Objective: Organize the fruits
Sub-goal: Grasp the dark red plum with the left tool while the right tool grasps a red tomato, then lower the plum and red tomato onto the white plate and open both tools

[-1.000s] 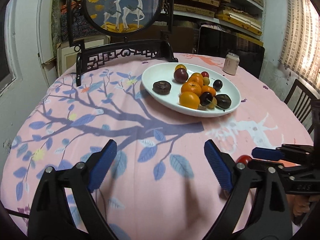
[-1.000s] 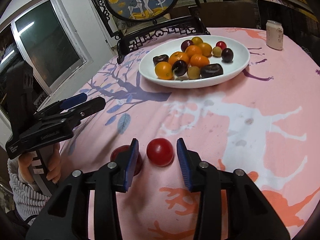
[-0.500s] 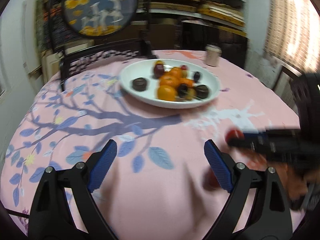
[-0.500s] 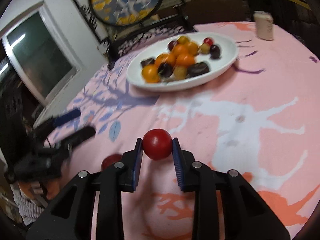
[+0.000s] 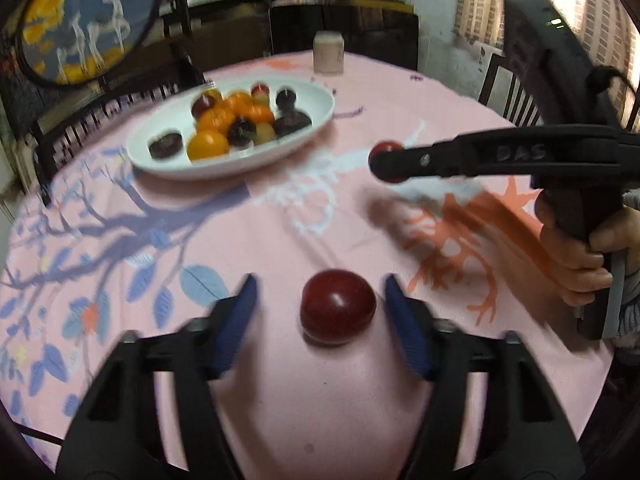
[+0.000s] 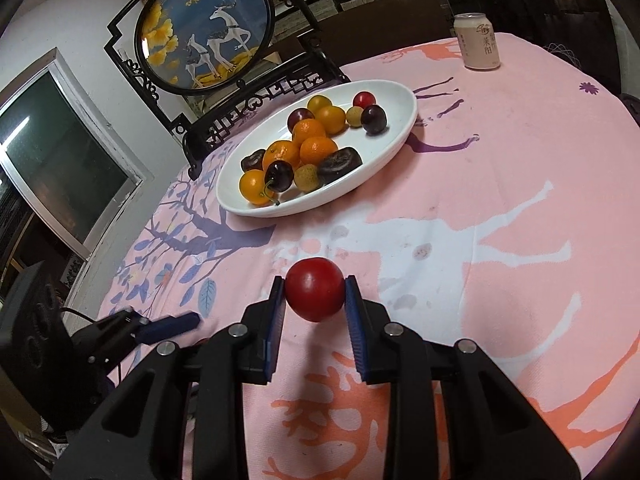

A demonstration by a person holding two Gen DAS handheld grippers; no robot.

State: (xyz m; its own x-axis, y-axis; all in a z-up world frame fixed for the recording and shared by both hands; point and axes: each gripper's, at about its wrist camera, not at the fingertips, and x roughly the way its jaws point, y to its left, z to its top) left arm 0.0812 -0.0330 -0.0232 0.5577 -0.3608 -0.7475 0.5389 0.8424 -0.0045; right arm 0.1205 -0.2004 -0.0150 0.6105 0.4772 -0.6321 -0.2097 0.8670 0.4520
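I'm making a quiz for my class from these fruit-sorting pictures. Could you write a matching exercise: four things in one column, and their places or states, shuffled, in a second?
Things:
1. bright red fruit
2. dark red fruit
3. can
4. oranges

Places or states:
A. lying on the tablecloth between blue pads that do not touch it
B. piled in the white plate
C. pinched by the right gripper
D. standing upright beyond the plate

Pairs: 1-C, 2-A, 3-D, 4-B

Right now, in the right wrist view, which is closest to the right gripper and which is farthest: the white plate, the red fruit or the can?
1. Red fruit, between the right gripper's pads.
2. White plate, mid-table, left of centre.
3. Can, at the far edge, to the right.
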